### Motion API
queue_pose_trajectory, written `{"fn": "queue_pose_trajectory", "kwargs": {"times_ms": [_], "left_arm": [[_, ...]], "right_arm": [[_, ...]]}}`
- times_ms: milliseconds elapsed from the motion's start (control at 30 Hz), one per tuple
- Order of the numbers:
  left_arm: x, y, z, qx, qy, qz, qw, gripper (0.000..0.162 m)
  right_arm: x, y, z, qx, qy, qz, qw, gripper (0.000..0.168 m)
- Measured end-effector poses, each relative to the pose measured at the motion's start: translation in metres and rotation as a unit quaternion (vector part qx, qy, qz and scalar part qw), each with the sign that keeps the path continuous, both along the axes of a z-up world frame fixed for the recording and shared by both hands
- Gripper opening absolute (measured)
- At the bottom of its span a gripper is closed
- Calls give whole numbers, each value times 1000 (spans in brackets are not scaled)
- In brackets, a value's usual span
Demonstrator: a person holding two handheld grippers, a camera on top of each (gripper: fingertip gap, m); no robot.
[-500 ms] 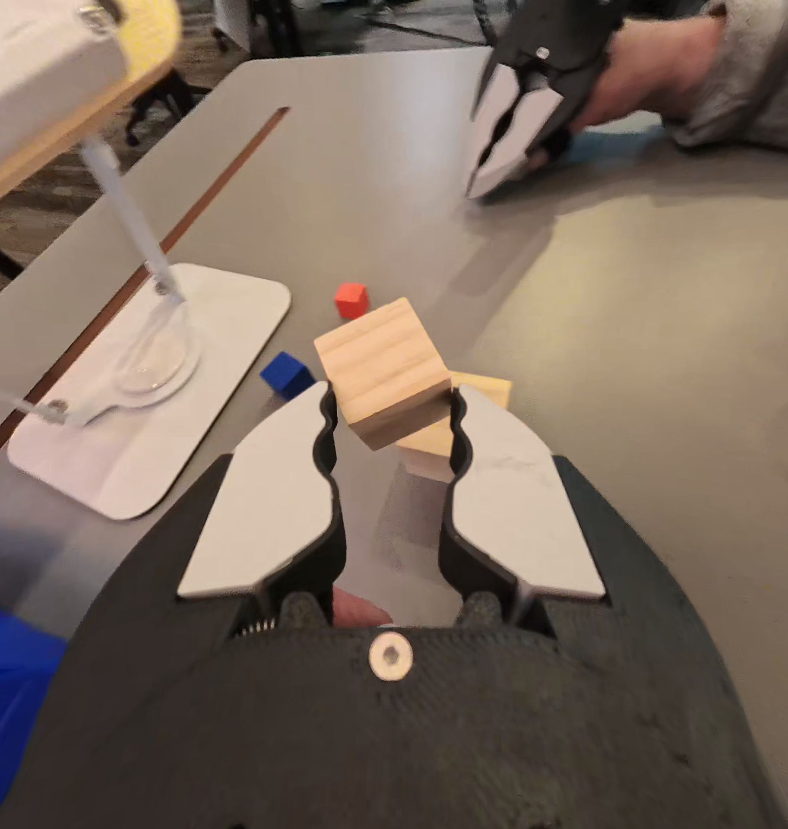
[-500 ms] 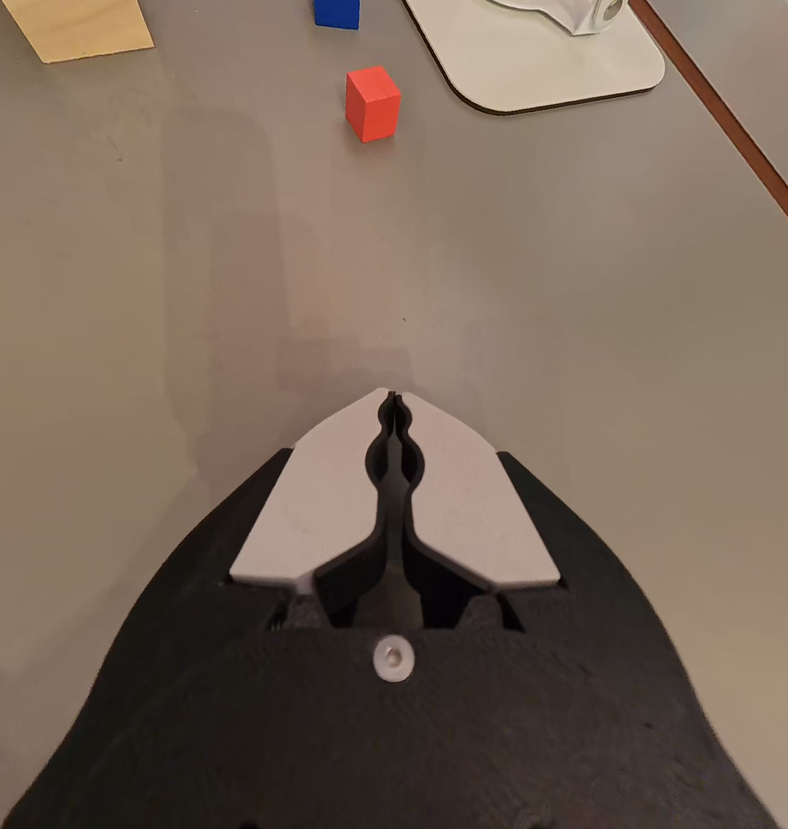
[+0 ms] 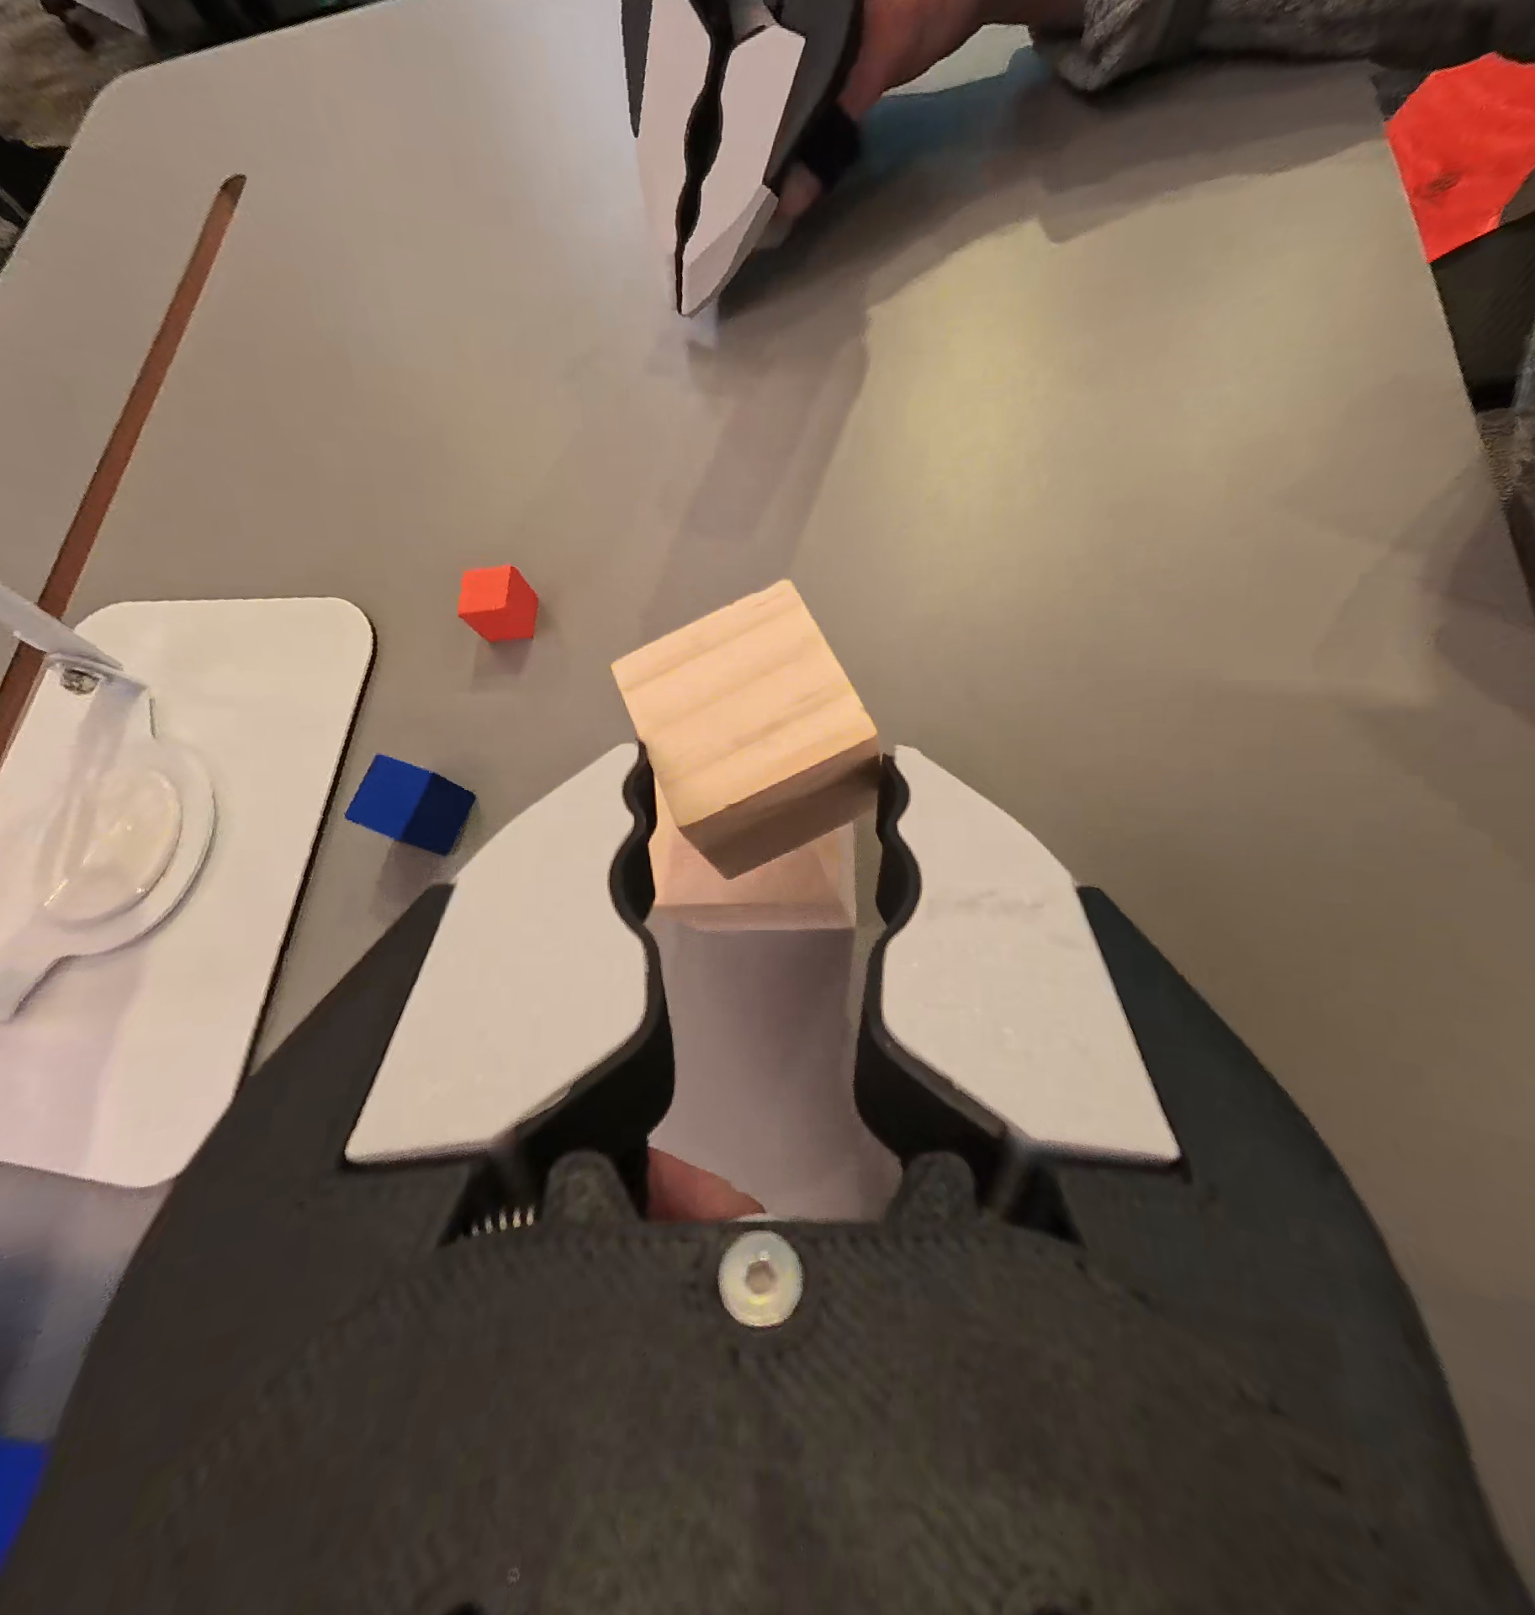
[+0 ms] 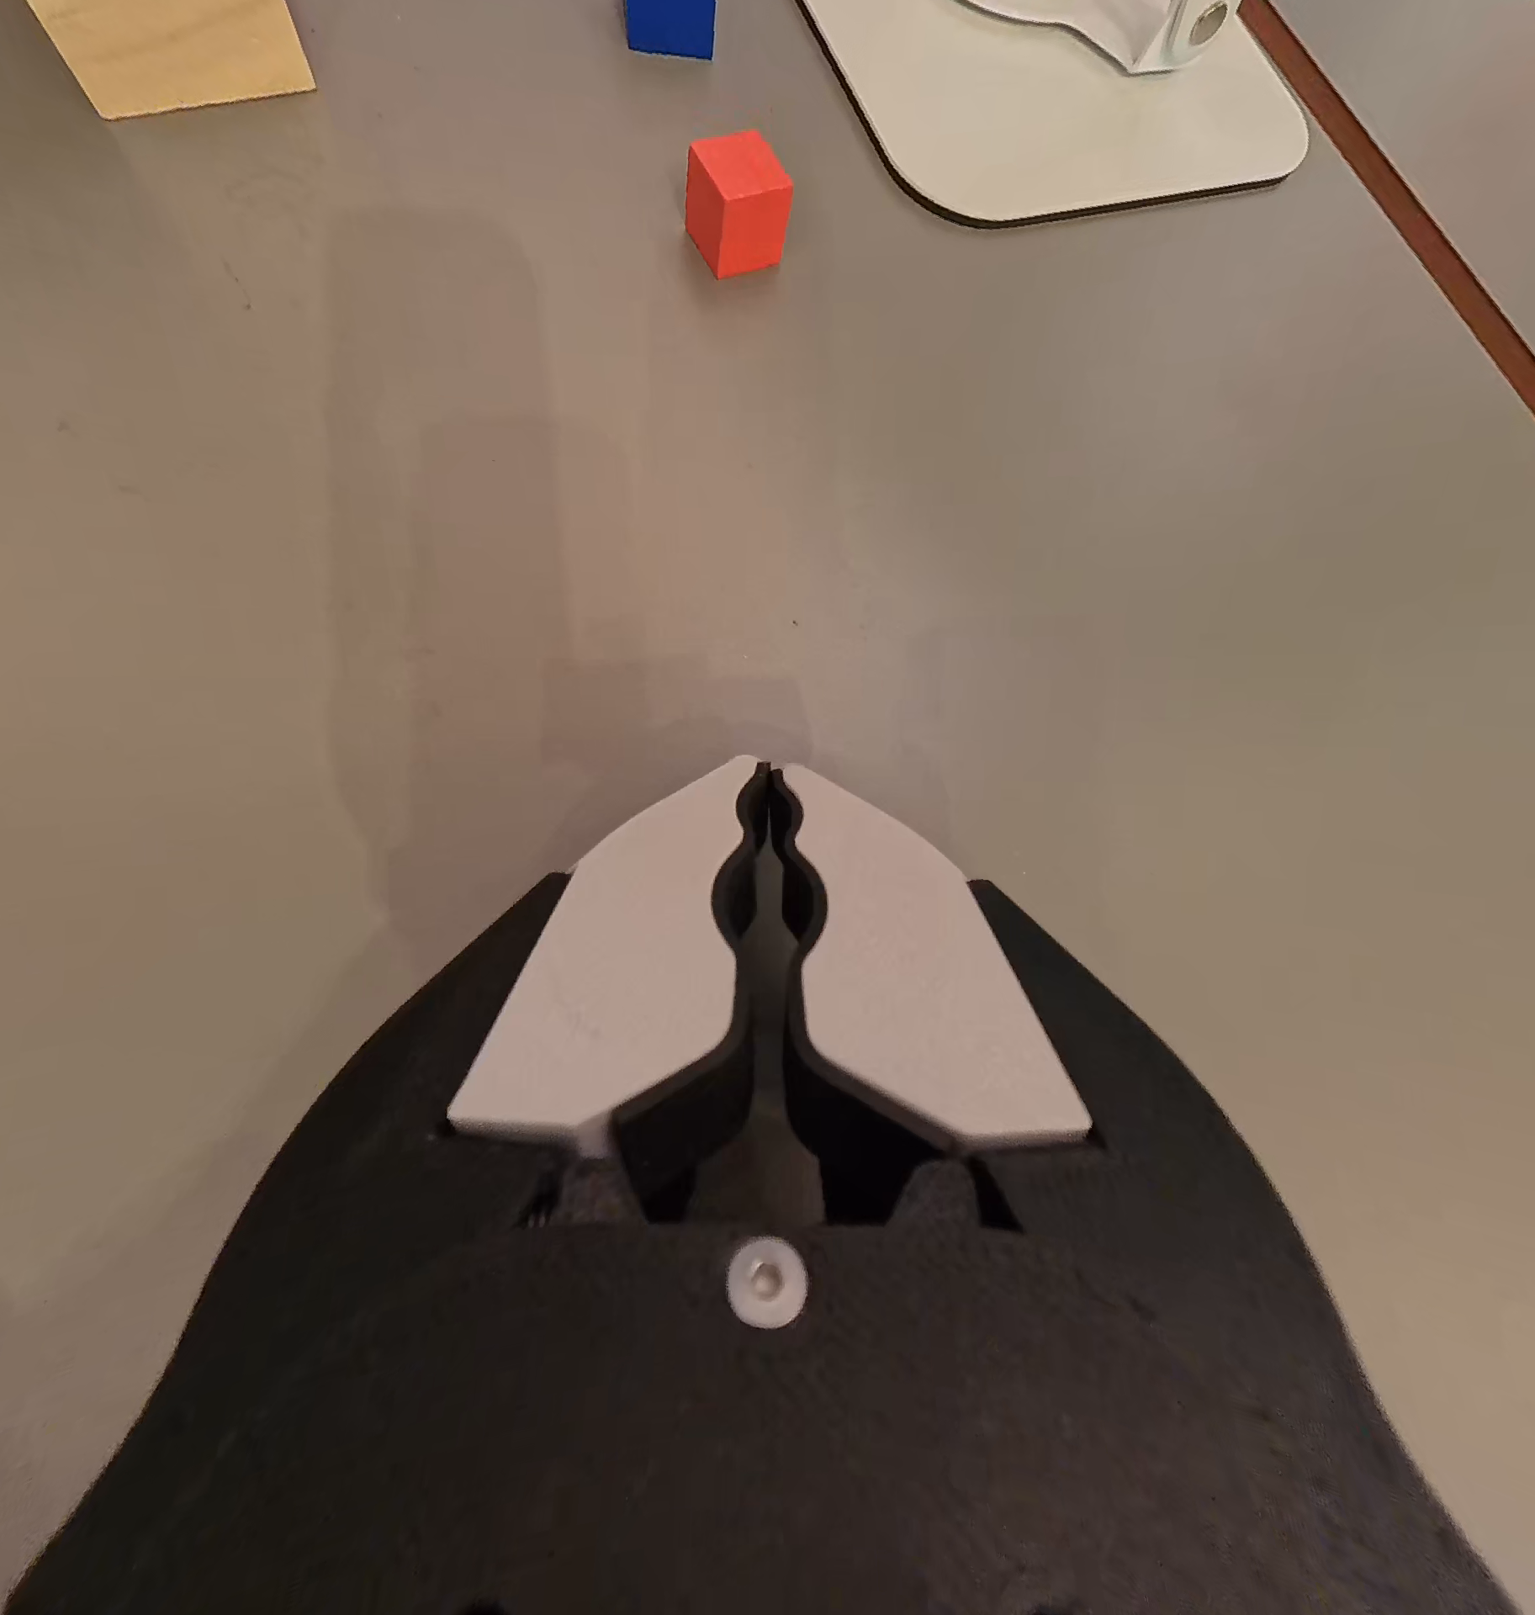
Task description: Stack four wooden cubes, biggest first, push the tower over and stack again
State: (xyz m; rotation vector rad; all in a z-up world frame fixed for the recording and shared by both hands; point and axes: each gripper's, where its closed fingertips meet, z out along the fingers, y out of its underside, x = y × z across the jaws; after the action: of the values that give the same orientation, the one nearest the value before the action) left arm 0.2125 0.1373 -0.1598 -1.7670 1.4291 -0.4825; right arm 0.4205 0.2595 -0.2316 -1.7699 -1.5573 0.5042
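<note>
1. the left hand-held gripper (image 3: 759,786) clamps a plain pale wooden cube (image 3: 746,725) between its fingertips, lifted clear of the grey counter (image 3: 1096,612) and skewed, one corner pointing down.
2. right under that cube, between the two fingers, sits a larger pale wooden cube (image 3: 750,891) on the counter; the held cube hangs just above it and i cannot tell whether they touch.
3. a small red wooden cube (image 3: 497,603) lies ahead and left of the left hand-held gripper, and a small blue wooden cube (image 3: 410,802) sits just beside its left finger; both rest apart on the counter.
4. the right hand-held gripper (image 4: 765,769) is pressed closed on nothing, its tips low over bare counter, well ahead of the left one.
5. handling, as a judgement: the cubes look rigid, light and dry, with smooth sawn faces and visible grain, so they should not crush but could pivot if pinched at corners. the best hold is across two opposite flat faces, near mid-height.
6. the skewed cube likely needs squaring before release, or it may land on an edge and slide off.
7. a white rounded board (image 3: 248,874) with a clear plastic stand (image 3: 108,830) lies left of the left hand-held gripper.
</note>
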Motion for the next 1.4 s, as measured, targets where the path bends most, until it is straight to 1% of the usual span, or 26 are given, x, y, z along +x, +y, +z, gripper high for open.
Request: {"fn": "queue_pose_trajectory", "kwargs": {"times_ms": [100,200,267,367,433,467,500,533,600,633,667,733,800,833,867,900,1000,1033,1067,1167,1333,1400], "left_arm": [[-3,1,2,-13,-20,-10,1000,48],[-9,2,-19,-57,5,-30,998,48],[-12,6,-20,-67,-10,-27,997,63],[-17,13,-9,-47,-43,-18,998,81],[-23,22,3,-34,-76,-1,997,81],[-27,29,9,-30,-96,8,995,78],[-32,37,15,-22,-123,19,992,72],[-36,41,23,-25,-161,17,987,67],[-41,40,32,-65,-219,-14,973,65],[-42,35,31,-86,-230,-39,969,65],[-43,32,27,-108,-226,-54,967,65],[-45,40,21,-94,-223,-45,969,65],[-47,48,13,-108,-221,-32,969,64],[-49,51,11,-103,-219,-27,970,60],[-52,58,10,-95,-219,-9,971,47],[-56,65,7,-86,-205,15,975,41],[-49,67,-4,-62,-150,17,987,45],[-43,65,-8,-68,-135,10,988,50],[-36,64,-12,-71,-125,3,990,52],[-24,67,-32,-63,-68,4,996,51],[-13,80,-49,-78,-49,32,995,60],[-11,78,-60,-86,-22,34,995,61]], "right_arm": [[0,0,0,-1,0,2,1000,0],[0,0,0,-1,1,1,1000,0],[0,-1,0,-1,1,1,1000,0],[0,-1,0,-2,1,1,1000,0],[0,-1,0,-3,1,2,1000,0],[0,-1,0,-3,1,2,1000,0],[0,-1,0,-3,1,2,1000,0],[0,-1,0,-3,1,3,1000,0],[-1,-1,0,-4,1,3,1000,0],[-1,-1,0,-3,1,3,1000,0],[0,-1,0,-4,1,3,1000,0],[0,-1,0,-4,1,4,1000,0],[-1,-1,0,-5,1,4,1000,0],[-1,-1,0,-5,1,4,1000,0],[-1,-1,0,-5,2,4,1000,0],[-1,-1,0,-6,2,4,1000,0],[-1,-1,0,-6,2,5,1000,0],[-1,-1,0,-6,2,5,1000,0],[-1,-1,0,-6,2,5,1000,0],[-1,-1,0,-6,2,5,1000,0],[-1,-1,0,-6,2,6,1000,0],[-1,-1,0,-6,1,6,1000,0]]}}
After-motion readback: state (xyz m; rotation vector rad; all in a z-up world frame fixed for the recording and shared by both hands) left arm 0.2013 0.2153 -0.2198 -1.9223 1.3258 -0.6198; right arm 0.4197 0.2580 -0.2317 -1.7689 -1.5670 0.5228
